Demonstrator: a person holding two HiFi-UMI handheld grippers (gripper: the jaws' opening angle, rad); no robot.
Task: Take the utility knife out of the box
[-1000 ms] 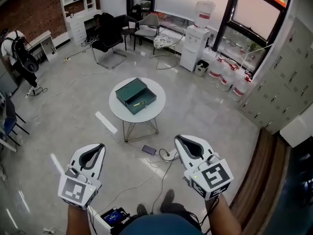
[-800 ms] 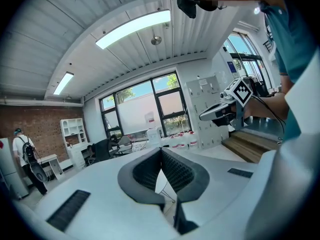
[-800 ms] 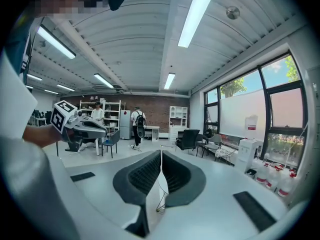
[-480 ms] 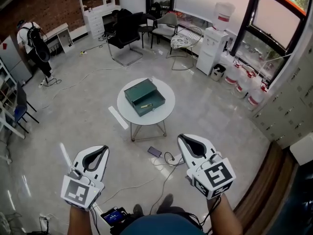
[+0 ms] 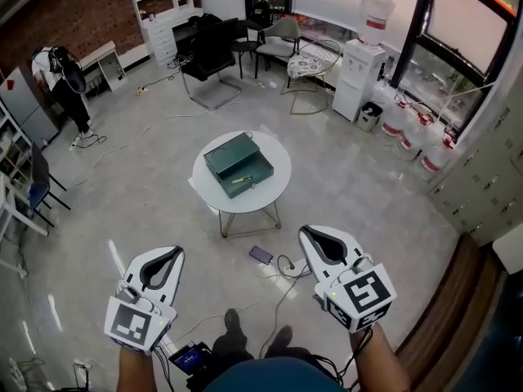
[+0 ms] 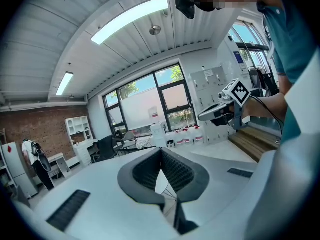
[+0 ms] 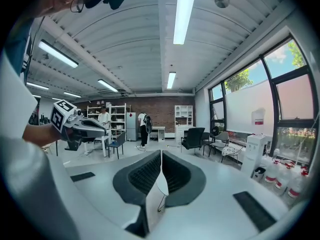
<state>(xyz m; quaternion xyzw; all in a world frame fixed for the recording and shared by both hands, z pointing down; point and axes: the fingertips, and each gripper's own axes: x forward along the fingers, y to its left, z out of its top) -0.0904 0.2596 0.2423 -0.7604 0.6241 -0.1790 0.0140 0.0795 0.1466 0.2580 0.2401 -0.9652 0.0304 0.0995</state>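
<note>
Yellow utility knife [image 5: 237, 179] inside open green box [image 5: 226, 152]

White left hand-held gripper [image 5: 173, 252] and right hand-held gripper [image 5: 303, 230], black-padded, with black-and-white marker cubes [image 5: 359, 295]; teal shirt [image 5: 265, 376], dark shoes [image 5: 233, 321].

You hold two tongs: the left tongs [image 5: 173, 253] and the right tongs [image 5: 304, 232]. Ahead you have one round tabletop [image 5: 274, 190], and on it one green box [image 5: 229, 158] with one utility knife [image 5: 238, 179] inside. On the floor [image 5: 368, 211] you can count one phone [image 5: 261, 255]. By the windows there is one water dispenser [image 5: 358, 76] and at least three water jugs [image 5: 406, 141]. Count one black office chair [image 5: 211, 51]. Far off you see two people: one person in white [image 7: 103, 119] and one person with a backpack [image 7: 144, 125].
</note>
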